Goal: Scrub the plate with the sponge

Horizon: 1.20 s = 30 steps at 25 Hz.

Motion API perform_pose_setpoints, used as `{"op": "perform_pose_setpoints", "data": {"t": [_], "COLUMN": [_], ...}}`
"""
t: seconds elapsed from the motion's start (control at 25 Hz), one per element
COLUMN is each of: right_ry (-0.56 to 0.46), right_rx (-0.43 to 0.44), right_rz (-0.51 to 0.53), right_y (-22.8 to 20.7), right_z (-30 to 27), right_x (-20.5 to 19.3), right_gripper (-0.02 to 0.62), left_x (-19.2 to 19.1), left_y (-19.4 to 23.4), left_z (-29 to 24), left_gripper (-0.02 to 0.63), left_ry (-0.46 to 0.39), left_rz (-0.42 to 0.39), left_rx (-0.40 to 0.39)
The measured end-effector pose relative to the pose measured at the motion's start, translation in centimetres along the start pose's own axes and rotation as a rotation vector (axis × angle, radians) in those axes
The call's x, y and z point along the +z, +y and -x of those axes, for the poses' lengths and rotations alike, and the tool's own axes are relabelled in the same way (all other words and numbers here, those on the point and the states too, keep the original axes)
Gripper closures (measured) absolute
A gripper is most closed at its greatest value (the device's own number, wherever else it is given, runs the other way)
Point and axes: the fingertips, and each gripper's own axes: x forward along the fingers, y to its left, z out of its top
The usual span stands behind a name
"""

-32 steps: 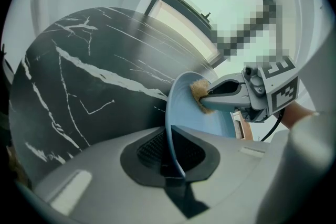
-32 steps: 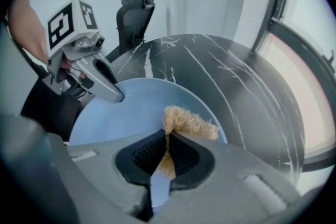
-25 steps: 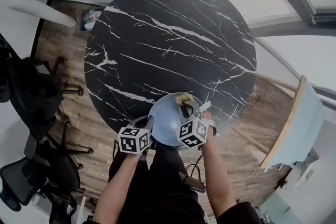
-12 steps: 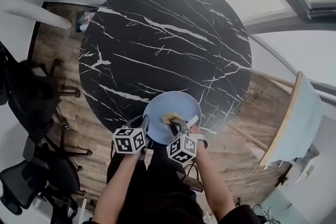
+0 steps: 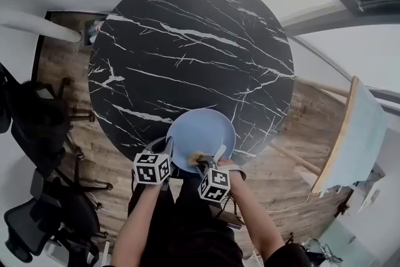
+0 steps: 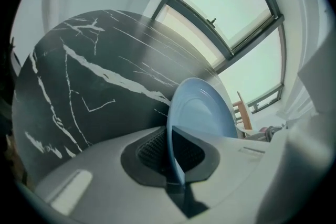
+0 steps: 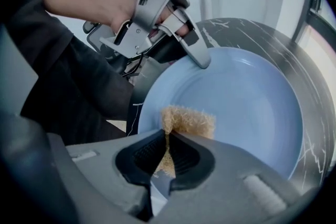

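A light blue plate (image 5: 201,129) rests at the near edge of the round black marble table (image 5: 187,40). My left gripper (image 5: 169,147) is shut on the plate's near left rim. In the left gripper view the thin rim (image 6: 171,157) runs between the ribbed pads. My right gripper (image 5: 204,162) is shut on a tan sponge (image 5: 198,157), which lies against the plate's near part. The right gripper view shows the sponge (image 7: 187,120) sticking out past the jaws onto the blue plate (image 7: 247,97), with the left gripper (image 7: 201,61) clamped on the rim beyond.
Black office chairs (image 5: 37,115) stand on the wooden floor to the left. A pale board with a wooden frame (image 5: 350,141) leans at the right. The person's legs and a dark cable (image 5: 228,203) lie below the table's near edge.
My right gripper has drawn the sponge across the plate from its far rim to its near part. The left gripper has kept its hold on the rim.
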Motion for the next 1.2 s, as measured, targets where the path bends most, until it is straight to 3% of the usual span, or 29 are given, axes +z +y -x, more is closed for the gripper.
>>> {"op": "perform_pose_setpoints", "data": {"t": [0.2,0.52,0.92,1.08,1.2], "right_ry": [-0.016,0.010,0.010,0.000,-0.011], "right_rx": [0.020,0.012,-0.147,-0.219,-0.258], "right_rz": [-0.018,0.075,0.170,0.165,0.107], "right_y": [-0.5,-3.7,-13.5,-15.5,-16.1], "right_z": [0.3,1.1,3.2,3.8,4.1], "right_x": [-0.5,0.1,3.7,3.9,3.3], "right_gripper": [0.571,0.571,0.571,0.571,0.571], "left_x": [0.0,-0.2,-0.2,-0.2,-0.1], "left_y": [-0.2,-0.2,-0.4,-0.2,0.0], "left_z": [-0.1,-0.1,-0.1,-0.1,0.0], "left_gripper": [0.588,0.588,0.584,0.586,0.592], "left_ry": [0.033,0.061,0.072,0.061,0.040], "left_rz": [-0.089,-0.115,-0.133,-0.100,-0.012], "left_rx": [-0.011,-0.018,-0.018,-0.014,-0.012]}}
